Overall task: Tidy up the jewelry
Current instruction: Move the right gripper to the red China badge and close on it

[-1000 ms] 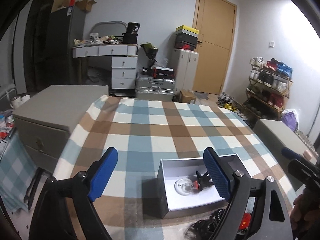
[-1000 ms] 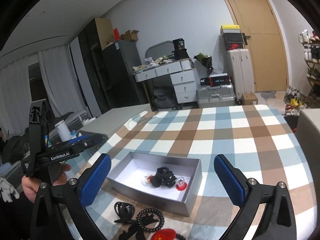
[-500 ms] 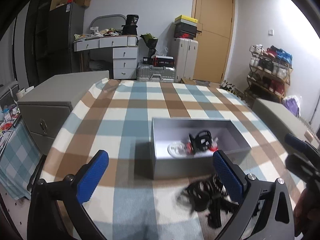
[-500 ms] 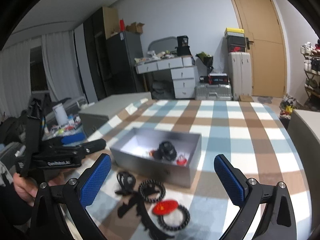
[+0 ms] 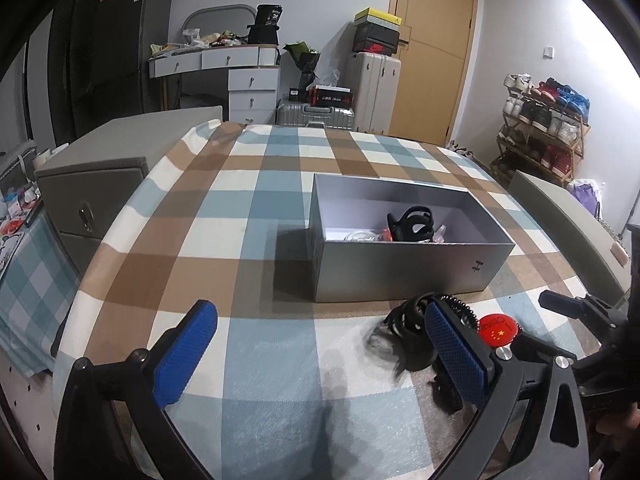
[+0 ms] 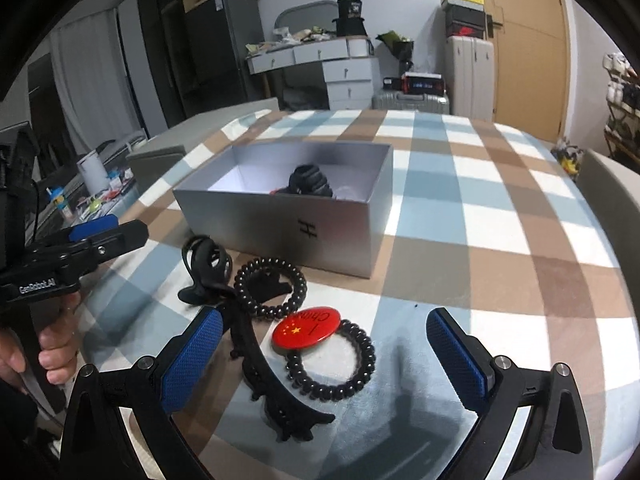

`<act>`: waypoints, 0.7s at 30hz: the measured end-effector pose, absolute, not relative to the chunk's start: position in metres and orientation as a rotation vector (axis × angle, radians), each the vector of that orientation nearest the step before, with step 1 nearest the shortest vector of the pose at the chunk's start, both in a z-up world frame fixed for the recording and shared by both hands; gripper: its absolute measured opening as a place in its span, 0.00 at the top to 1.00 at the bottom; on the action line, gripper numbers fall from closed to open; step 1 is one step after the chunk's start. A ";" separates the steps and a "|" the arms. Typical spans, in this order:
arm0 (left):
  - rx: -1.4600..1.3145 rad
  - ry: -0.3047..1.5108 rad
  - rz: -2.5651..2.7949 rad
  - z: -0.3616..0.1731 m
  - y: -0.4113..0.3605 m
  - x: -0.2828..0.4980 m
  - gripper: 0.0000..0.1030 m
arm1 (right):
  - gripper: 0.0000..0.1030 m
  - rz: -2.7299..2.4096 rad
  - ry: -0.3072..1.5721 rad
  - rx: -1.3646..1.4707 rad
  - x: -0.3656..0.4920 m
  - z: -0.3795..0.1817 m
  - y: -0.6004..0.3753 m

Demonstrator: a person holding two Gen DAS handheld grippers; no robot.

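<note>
A silver box [image 5: 400,272] stands open on the plaid tablecloth, with a black hair claw [image 5: 414,224] and small pieces inside. In front of it lie a black claw clip [image 6: 206,264], a long black clip [image 6: 256,368], two black coil hair ties [image 6: 240,280] [image 6: 368,356] and a red round badge [image 6: 306,328]. My right gripper [image 6: 325,320] hangs open just above the badge and the nearer hair tie, touching nothing. My left gripper [image 5: 320,316] is open with bare cloth between its fingers. The pile of clips [image 5: 408,320] sits just behind its right finger.
The plaid table [image 5: 240,216] drops off at its rounded near and left edges. Grey cabinets [image 5: 88,184] flank it on the left, and a grey surface [image 5: 560,216] on the right. A hand holds the left gripper's handle [image 6: 56,344]. Drawers, suitcases and a shoe rack stand far behind.
Both grippers have come down and closer to the table. The left one's jaws have widened. The right one now hovers over the badge and hair ties in front of the box.
</note>
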State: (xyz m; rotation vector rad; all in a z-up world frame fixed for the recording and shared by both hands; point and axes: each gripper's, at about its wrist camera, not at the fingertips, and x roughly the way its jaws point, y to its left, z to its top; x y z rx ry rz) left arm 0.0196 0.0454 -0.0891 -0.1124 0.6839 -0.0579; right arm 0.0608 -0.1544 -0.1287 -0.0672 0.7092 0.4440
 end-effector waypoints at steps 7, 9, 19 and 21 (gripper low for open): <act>-0.122 0.717 -0.073 -0.098 0.046 0.018 0.02 | 0.10 0.391 0.750 -0.162 0.066 -0.136 -0.141; -0.126 0.719 -0.074 -0.099 0.046 0.016 0.02 | 0.18 0.395 0.770 -0.176 0.069 -0.139 -0.138; -0.142 0.736 -0.081 -0.102 0.048 0.015 0.02 | 0.45 0.419 0.807 -0.170 0.072 -0.143 -0.135; -0.140 0.737 -0.081 -0.102 0.049 0.016 0.02 | 0.47 0.422 0.809 -0.172 0.072 -0.143 -0.135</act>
